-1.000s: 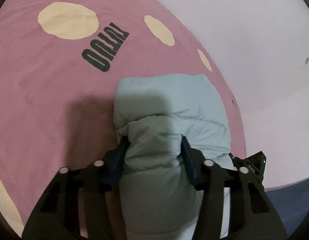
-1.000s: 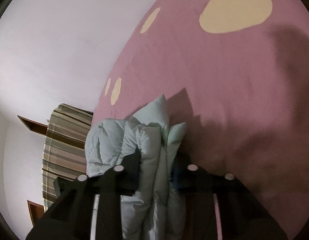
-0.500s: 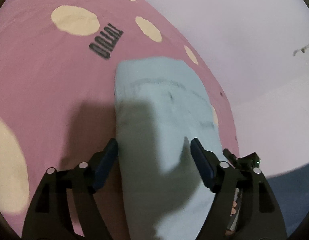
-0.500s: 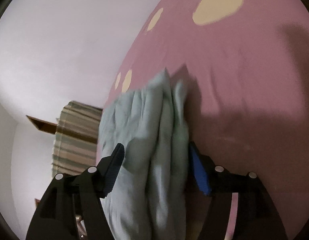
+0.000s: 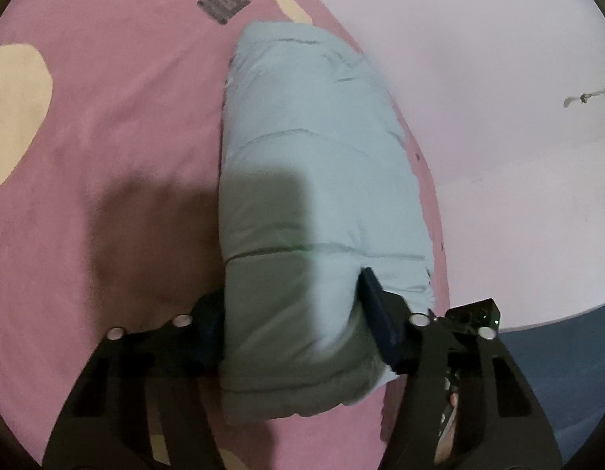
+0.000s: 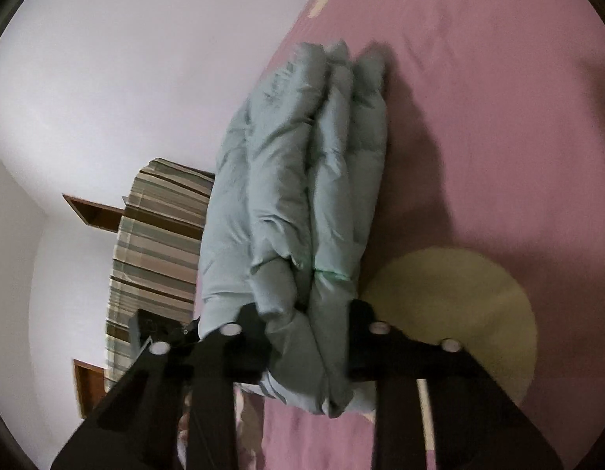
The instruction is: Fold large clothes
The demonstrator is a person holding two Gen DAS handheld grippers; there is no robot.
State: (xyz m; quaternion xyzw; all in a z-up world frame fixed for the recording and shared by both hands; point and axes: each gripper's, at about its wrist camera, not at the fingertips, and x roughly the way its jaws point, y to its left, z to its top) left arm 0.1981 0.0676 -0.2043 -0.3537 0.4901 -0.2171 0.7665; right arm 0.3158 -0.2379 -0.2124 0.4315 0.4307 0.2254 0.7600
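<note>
A pale blue-green puffer jacket [image 5: 310, 180] lies folded in a thick stack on the pink bed sheet [image 5: 106, 137]. My left gripper [image 5: 294, 313] has its jaws wide apart, one on each side of the jacket's near end, pressing its sides. In the right wrist view the jacket [image 6: 294, 180] shows edge-on as several stacked layers. My right gripper [image 6: 306, 325] is shut on the jacket's near end, its jaws squeezing the layers together.
The sheet has cream dots [image 6: 451, 305] and dark lettering [image 5: 223, 3]. A white wall [image 5: 478, 78] runs along the bed's far side. A striped cloth [image 6: 157, 250] and brown wooden furniture [image 6: 91, 215] stand beyond the bed's edge. Dark blue floor [image 5: 557, 352] lies at the right.
Both grippers opened and let the jacket drop flat half a second ago. They have since pulled back along it and now sit at its near end, the right one closed on it.
</note>
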